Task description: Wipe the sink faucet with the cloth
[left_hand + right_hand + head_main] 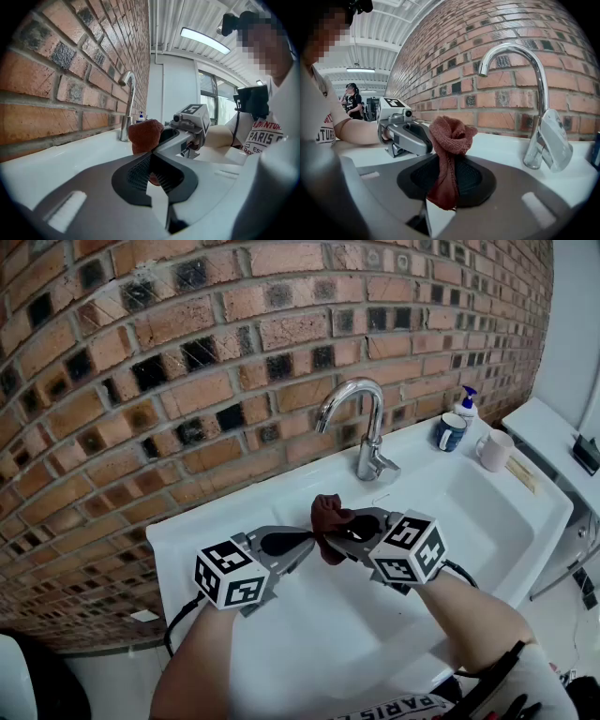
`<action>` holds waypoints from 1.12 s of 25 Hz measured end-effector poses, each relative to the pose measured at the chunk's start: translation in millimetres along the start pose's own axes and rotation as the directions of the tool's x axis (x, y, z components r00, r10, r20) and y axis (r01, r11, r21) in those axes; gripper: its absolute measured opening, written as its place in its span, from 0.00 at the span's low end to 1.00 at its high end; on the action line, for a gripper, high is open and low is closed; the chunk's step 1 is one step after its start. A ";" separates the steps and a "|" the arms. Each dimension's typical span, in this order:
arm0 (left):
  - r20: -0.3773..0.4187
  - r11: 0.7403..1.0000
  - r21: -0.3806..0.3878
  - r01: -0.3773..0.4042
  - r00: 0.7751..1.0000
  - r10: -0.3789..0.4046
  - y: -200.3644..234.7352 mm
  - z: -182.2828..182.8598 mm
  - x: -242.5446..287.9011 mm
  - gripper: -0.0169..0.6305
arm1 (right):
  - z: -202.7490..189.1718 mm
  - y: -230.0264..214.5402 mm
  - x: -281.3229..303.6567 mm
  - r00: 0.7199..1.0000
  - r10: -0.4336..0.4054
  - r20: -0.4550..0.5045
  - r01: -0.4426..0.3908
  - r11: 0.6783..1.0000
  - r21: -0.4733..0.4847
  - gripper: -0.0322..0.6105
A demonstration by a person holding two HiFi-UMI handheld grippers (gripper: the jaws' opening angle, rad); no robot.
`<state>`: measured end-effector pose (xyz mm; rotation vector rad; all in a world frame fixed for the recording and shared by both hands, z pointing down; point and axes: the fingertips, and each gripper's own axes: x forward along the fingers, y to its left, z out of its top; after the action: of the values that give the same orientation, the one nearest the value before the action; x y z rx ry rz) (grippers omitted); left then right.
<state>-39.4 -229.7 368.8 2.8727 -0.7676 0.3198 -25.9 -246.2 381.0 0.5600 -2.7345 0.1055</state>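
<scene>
Head view: over the white ceramic sink [487,521], the left tongs [307,542] and right tongs [330,538] meet at a rust-red knitted cloth [328,517], in front of the curved chrome faucet [370,442].

Left gripper view: tongs [151,157] closed, pinching the cloth's [145,133] edge.

Right gripper view: tongs [447,176] clamped on the cloth [450,136], which bunches above them.

faucet [367,427] front: open | behind: brick wall [187,352] close | right: blue mug [451,431]
</scene>
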 end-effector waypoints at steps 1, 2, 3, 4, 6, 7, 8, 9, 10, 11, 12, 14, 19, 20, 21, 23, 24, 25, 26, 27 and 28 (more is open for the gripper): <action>-0.001 1.000 0.000 0.001 1.000 -0.001 0.0 0.0 -0.1 0.04 | 0.2 -0.4 -0.1 1.000 -0.003 0.000 0.003 1.000 0.002 0.19; -0.002 1.000 0.000 0.002 1.000 -0.002 0.0 0.1 -0.2 0.04 | 0.5 -0.8 -0.3 1.000 -0.006 0.000 0.006 1.000 0.003 0.19; -0.003 1.000 0.000 0.003 1.000 -0.003 0.2 0.3 -0.3 0.04 | 0.9 -1.4 -0.4 1.000 -0.010 0.001 0.009 1.000 0.003 0.19; -0.003 1.000 0.001 0.003 1.000 -0.003 0.4 0.5 -0.2 0.04 | 1.5 -2.1 -0.5 1.000 -0.013 0.002 0.013 1.000 0.003 0.19; -0.004 1.000 0.001 0.002 1.000 -0.002 0.6 0.1 -0.1 0.04 | 2.3 -3.6 -0.7 1.000 -0.020 0.003 0.020 1.000 0.005 0.19; -0.006 1.000 0.000 0.002 1.000 -0.002 0.4 -0.6 0.0 0.04 | 2.2 -4.2 -0.9 1.000 -0.024 0.003 0.024 1.000 0.006 0.19; -0.008 1.000 -0.001 0.002 1.000 -0.002 0.1 -1.2 0.1 0.04 | 2.4 -4.9 -1.4 1.000 -0.030 0.003 0.030 1.000 0.005 0.19; -0.009 1.000 -0.002 0.003 1.000 -0.003 -0.2 -1.6 0.4 0.04 | 3.1 -5.9 -2.1 0.999 -0.037 0.003 0.037 0.999 0.004 0.19; -0.010 1.000 -0.002 0.004 1.000 -0.004 -0.4 -1.8 0.5 0.04 | 4.7 -7.1 -2.8 0.999 -0.044 0.006 0.044 0.999 0.002 0.19; -0.010 1.000 -0.001 0.005 1.000 -0.005 -0.3 -1.7 0.5 0.04 | 7.1 -8.4 -3.5 0.999 -0.051 0.010 0.051 0.999 0.000 0.19; -0.009 1.000 0.000 0.006 1.000 -0.006 0.0 -1.4 0.5 0.04 | 10.4 -9.6 -4.1 0.998 -0.057 0.015 0.057 0.998 -0.003 0.19; -0.007 1.000 -0.001 0.006 1.000 -0.006 0.4 -1.3 0.0 0.04 | 17.7 -10.8 -5.0 0.998 -0.065 0.025 0.065 0.998 -0.011 0.19; -0.008 1.000 -0.004 0.007 1.000 -0.007 -0.5 -2.8 0.1 0.04 | 36.2 -10.2 -8.7 0.996 -0.082 0.047 0.084 0.995 -0.045 0.19; -0.007 1.000 -0.003 0.007 1.000 -0.007 -0.6 -2.5 0.1 0.04 | 41.8 -10.8 -9.9 0.995 -0.087 0.053 0.090 0.994 -0.056 0.19; -0.007 1.000 -0.003 0.008 1.000 -0.008 -0.5 -2.1 0.0 0.04 | 48.8 -11.7 -11.4 0.994 -0.091 0.062 0.096 0.993 -0.068 0.19; -0.005 1.000 -0.001 0.006 1.000 -0.006 -0.1 -1.2 -0.4 0.04 | 66.2 -14.1 -15.3 0.991 -0.101 0.089 0.108 0.990 -0.087 0.19; -0.005 1.000 -0.001 0.005 1.000 -0.005 0.0 -1.0 -0.5 0.04 | 75.9 -15.3 -17.5 0.989 -0.105 0.106 0.115 0.989 -0.095 0.19; -0.005 1.000 -0.001 0.004 1.000 -0.004 0.1 -0.9 -0.6 0.04 | 85.4 -16.2 -19.5 0.987 -0.108 0.121 0.121 0.987 -0.104 0.19; -0.005 1.000 -0.001 0.004 1.000 -0.004 0.1 -0.9 -0.6 0.04 | 94.6 -17.1 -21.1 0.985 -0.110 0.136 0.126 0.985 -0.114 0.19; -0.005 1.000 0.000 0.004 1.000 -0.004 0.2 -1.0 -0.5 0.04 | 103.2 -18.1 -22.5 0.983 -0.112 0.148 0.131 0.984 -0.124 0.19; -0.005 1.000 0.000 0.004 1.000 -0.004 0.2 -1.0 -0.3 0.04 | 111.4 -19.4 -23.6 0.981 -0.114 0.159 0.135 0.982 -0.132 0.19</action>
<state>-39.9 -229.5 369.7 2.8721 -0.7611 0.3265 -33.5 -270.9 268.4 0.7233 -2.8134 -0.1694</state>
